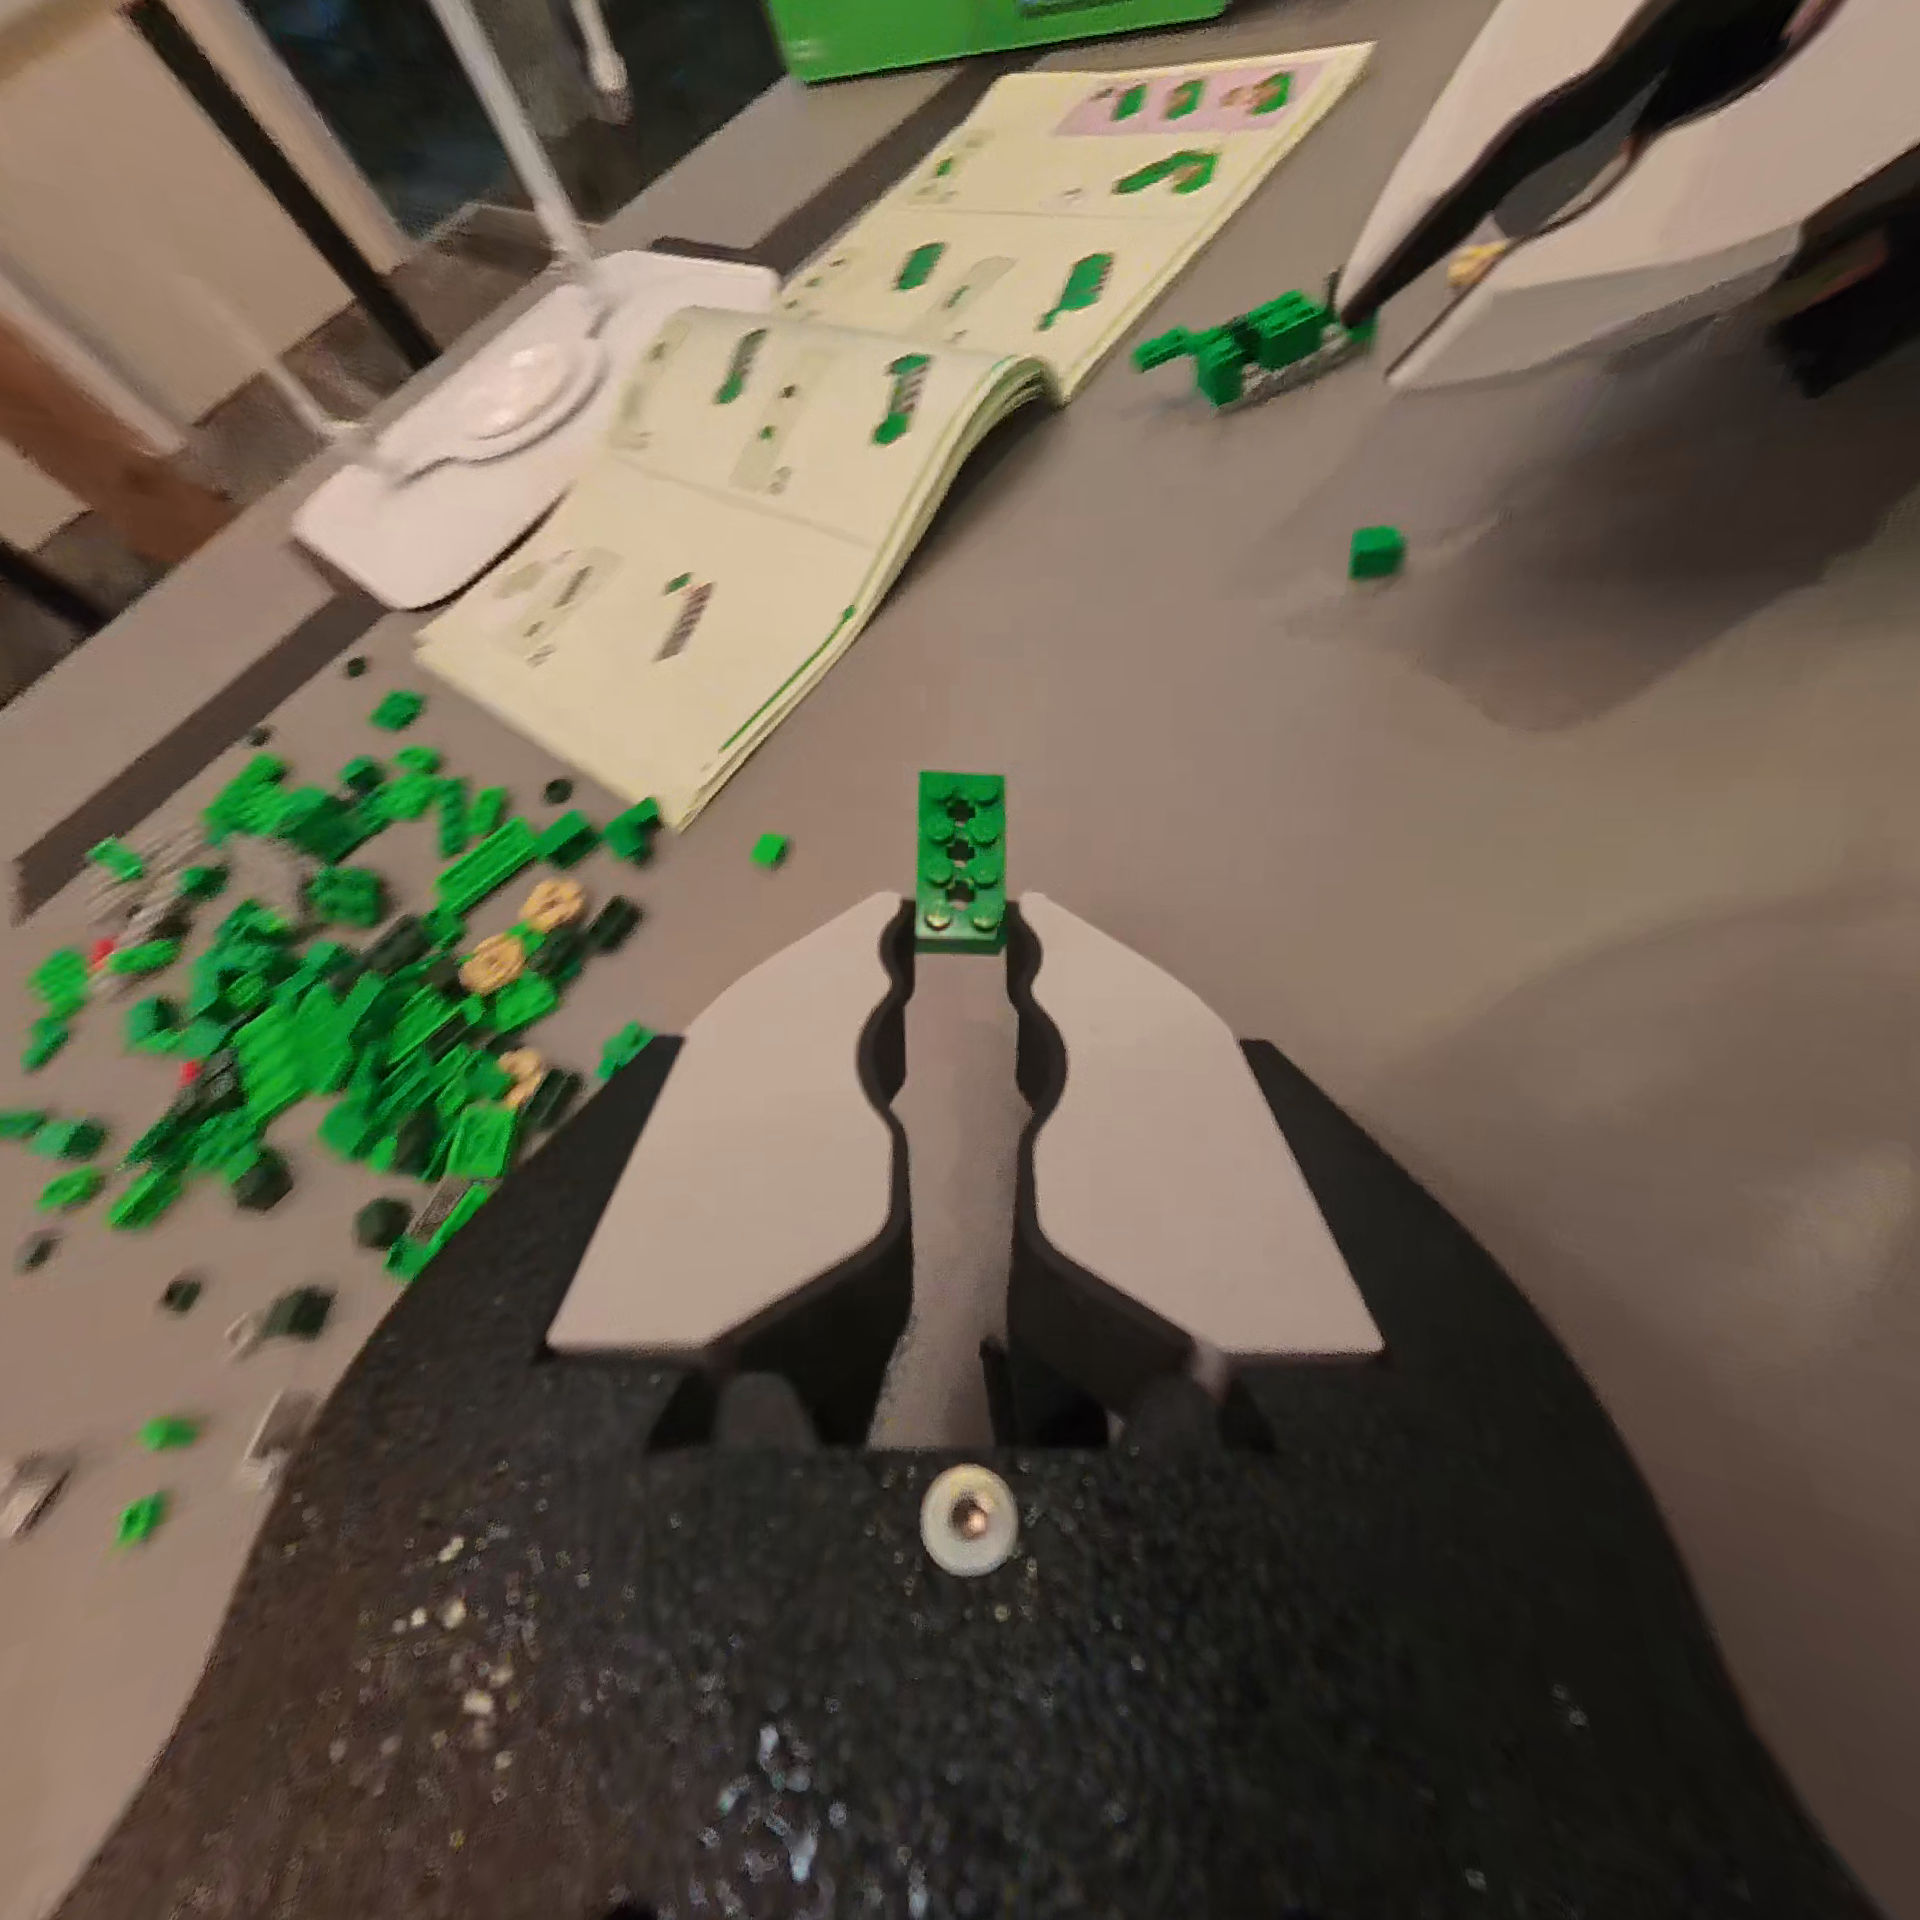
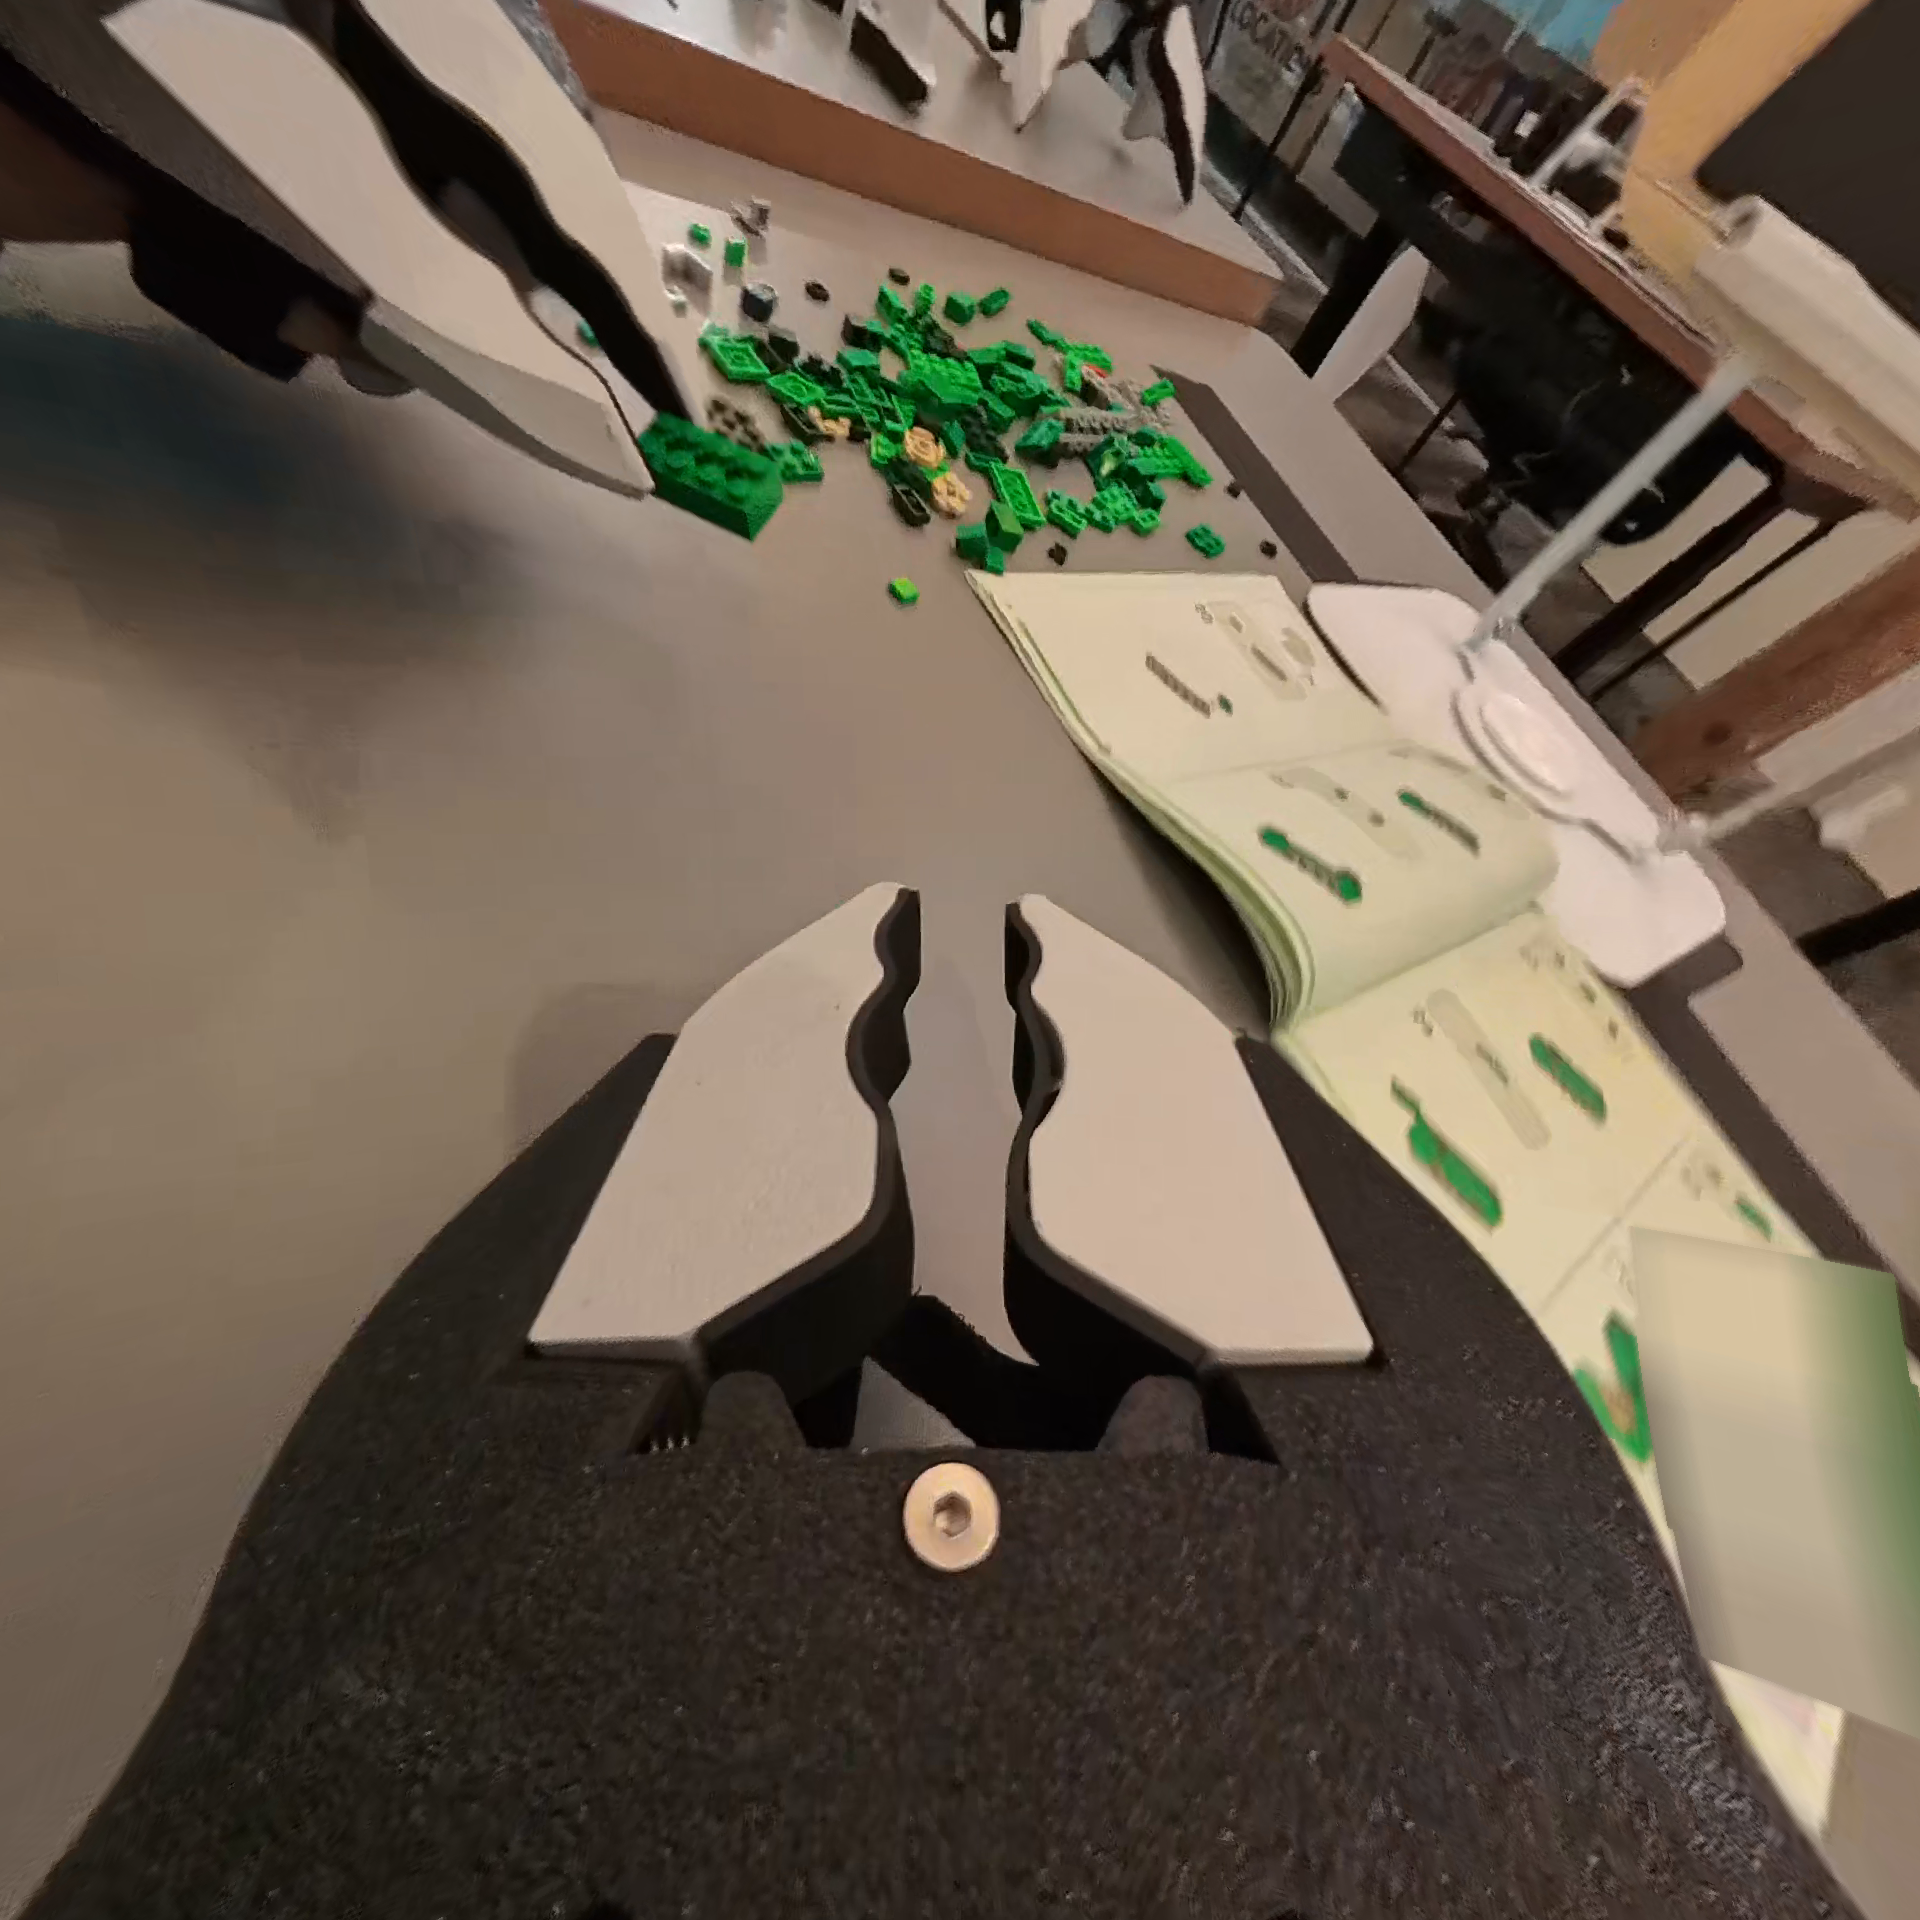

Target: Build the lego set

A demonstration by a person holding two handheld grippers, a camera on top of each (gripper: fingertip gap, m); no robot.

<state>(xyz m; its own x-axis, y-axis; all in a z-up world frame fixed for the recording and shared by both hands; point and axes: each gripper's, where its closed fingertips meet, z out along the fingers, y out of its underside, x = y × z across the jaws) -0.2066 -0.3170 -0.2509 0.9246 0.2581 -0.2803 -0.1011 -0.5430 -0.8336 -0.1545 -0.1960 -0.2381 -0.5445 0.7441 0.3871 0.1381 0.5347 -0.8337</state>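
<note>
Left gripper fingers clamp near end of a green 2x4 brick, studs up, brick sticking forward past the tips, above the tabletop. Right gripper fingers slightly parted, nothing between them, hovering over bare tabletop. Loose brick pile sits left of held brick, open instruction booklet beyond it. Small green partial build lies far right, near the other gripper, well apart from held brick. Judged early stage: most pieces unplaced; brick likely needs carrying to the build.
</note>
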